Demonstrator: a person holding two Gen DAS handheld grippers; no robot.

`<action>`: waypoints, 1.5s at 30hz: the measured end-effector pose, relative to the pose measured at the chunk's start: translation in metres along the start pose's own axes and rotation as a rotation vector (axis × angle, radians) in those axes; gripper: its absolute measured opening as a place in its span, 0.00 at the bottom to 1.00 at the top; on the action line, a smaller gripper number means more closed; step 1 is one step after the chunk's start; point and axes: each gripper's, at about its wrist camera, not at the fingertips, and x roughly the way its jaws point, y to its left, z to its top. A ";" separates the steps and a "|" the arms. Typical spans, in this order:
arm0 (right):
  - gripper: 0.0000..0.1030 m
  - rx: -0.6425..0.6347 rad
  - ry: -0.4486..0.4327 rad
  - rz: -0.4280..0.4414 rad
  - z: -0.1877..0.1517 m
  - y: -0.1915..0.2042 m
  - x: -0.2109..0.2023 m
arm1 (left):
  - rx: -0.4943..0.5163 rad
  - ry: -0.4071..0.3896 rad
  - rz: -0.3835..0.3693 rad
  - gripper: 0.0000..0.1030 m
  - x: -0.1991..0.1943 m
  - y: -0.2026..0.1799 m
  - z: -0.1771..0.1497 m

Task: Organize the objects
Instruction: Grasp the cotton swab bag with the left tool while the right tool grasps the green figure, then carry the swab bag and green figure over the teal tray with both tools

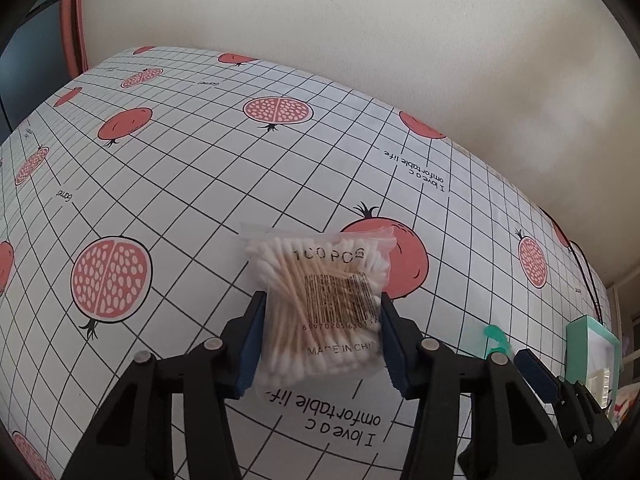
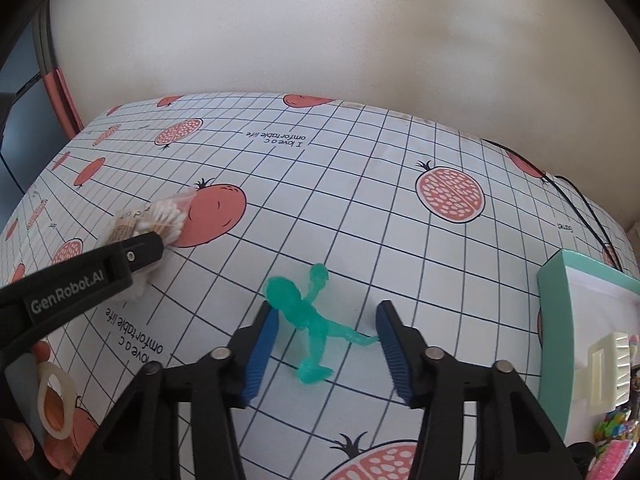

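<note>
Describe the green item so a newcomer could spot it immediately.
On the pomegranate-print tablecloth, left of the teal box, look between the right gripper's blue pads. The translucent green figurine lies there, the only green, limbed toy; the cotton swab bag is white.

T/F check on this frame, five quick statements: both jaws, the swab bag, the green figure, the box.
1. The left gripper has its jaws on the cotton swab bag. True.
2. The green toy figure lies between the right gripper jaws. True.
3. The swab bag reads 500 PCS. False: 100 PCS.
4. The figure sits inside the teal box. False: it lies on the tablecloth.
5. The tablecloth is plain white. False: black grid with pomegranates.
</note>
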 end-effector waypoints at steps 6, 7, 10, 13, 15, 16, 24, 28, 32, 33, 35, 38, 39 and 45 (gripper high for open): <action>0.43 0.002 -0.001 0.014 -0.003 -0.006 -0.003 | 0.019 -0.003 0.007 0.48 -0.001 0.002 0.001; 0.41 0.004 0.003 0.015 -0.003 -0.007 -0.004 | 0.023 -0.002 0.010 0.48 -0.001 0.003 0.001; 0.38 0.015 0.013 0.032 -0.003 -0.011 -0.006 | 0.028 0.001 0.027 0.48 -0.001 0.004 0.001; 0.38 0.018 0.016 0.038 -0.003 -0.015 -0.007 | 0.031 -0.001 0.032 0.47 -0.002 0.006 0.001; 0.36 0.025 0.018 0.051 -0.003 -0.018 -0.008 | 0.034 -0.002 0.039 0.47 -0.002 0.006 0.001; 0.31 0.035 0.016 0.066 -0.003 -0.019 -0.009 | 0.034 -0.002 0.042 0.47 -0.002 0.006 0.001; 0.30 0.035 0.016 0.090 -0.004 -0.024 -0.013 | 0.036 -0.005 0.057 0.45 -0.003 0.004 0.000; 0.29 0.057 0.013 0.124 -0.006 -0.030 -0.014 | 0.029 -0.003 0.060 0.44 -0.004 0.004 -0.001; 0.29 0.095 0.015 0.155 -0.008 -0.039 -0.016 | 0.012 0.001 0.060 0.44 -0.005 0.004 -0.002; 0.29 0.103 0.018 0.160 -0.009 -0.040 -0.016 | 0.006 0.003 0.060 0.44 -0.005 0.003 -0.002; 0.29 0.113 0.018 0.165 -0.009 -0.041 -0.017 | -0.007 0.006 0.053 0.44 -0.005 0.002 -0.004; 0.29 0.137 0.023 0.177 -0.010 -0.044 -0.017 | -0.037 0.011 0.036 0.44 -0.006 -0.002 -0.006; 0.28 0.139 0.023 0.179 -0.010 -0.044 -0.018 | -0.044 0.012 0.027 0.44 -0.006 -0.003 -0.007; 0.28 0.165 0.040 0.187 -0.010 -0.042 -0.017 | -0.040 0.015 -0.014 0.44 -0.007 -0.012 -0.012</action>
